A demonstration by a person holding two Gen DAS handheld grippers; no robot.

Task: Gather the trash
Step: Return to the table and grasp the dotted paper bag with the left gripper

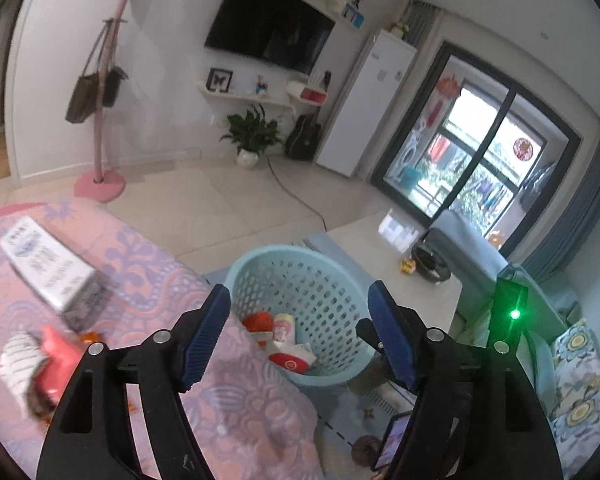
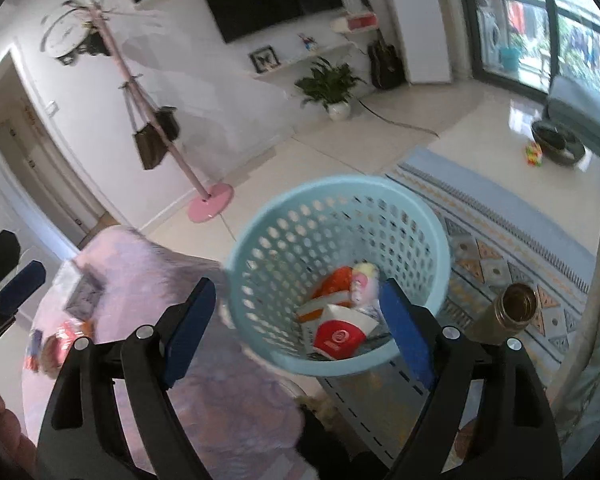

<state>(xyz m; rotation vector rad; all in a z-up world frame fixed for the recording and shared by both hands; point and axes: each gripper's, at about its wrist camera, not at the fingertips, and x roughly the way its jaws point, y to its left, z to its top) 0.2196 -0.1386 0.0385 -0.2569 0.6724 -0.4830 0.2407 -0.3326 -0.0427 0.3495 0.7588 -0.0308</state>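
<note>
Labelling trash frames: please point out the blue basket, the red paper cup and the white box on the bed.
blue basket (image 2: pixel 284 200), right wrist view, far rim.
red paper cup (image 2: pixel 338 338), right wrist view, its side.
white box (image 1: pixel 46 264), left wrist view, top face.

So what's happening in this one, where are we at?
A person is clearing trash off a pink-covered table into a light blue basket on the floor beside it. Both tongs are open and empty: the left tongs and right tongs hover over the basket, which already holds several wrappers and a red-and-white carton. A red wrapper and a white box remain on the table.
</note>
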